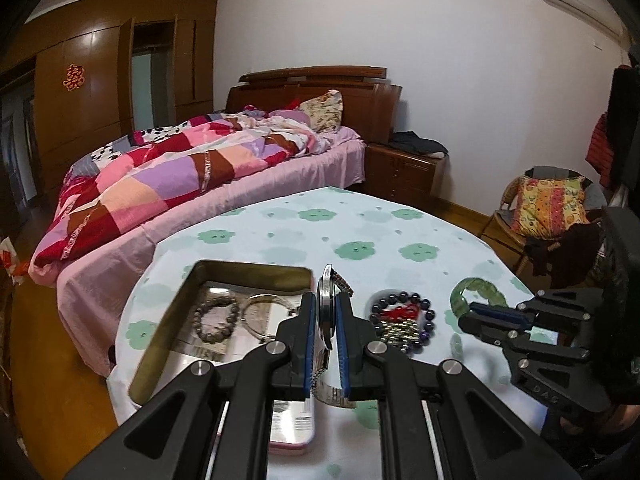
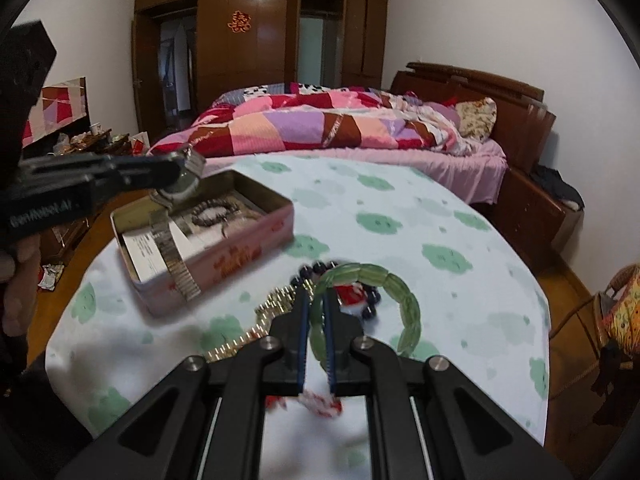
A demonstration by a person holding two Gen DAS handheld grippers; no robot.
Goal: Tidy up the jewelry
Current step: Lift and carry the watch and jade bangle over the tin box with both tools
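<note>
Pale green flower shapes dot the white cloth that covers the round bench. On it stands a pink tin with its lid off, and inside lie a brown bead bracelet, a thin metal bangle and some printed cards. The left gripper has its fingers closed on a wristwatch, held on edge just above the near corner of the tin, with the metal strap hanging down over the tin's rim. The right gripper has its fingers closed on a green stone bracelet, which hangs as a loop to the right of the fingers, off the cloth.

Between the two grippers, still on the cloth, sits a small heap: a dark bead bracelet with a red charm, and a gold-coloured chain trailing toward the near edge. This heap lies right beside the tin's open side. A red and white blurred thing shows below the right fingers; I cannot tell what it is.

Behind the bench stands a bed with a patchwork quilt, a brown wardrobe along the far wall, and a chair with a patterned cushion to one side.
</note>
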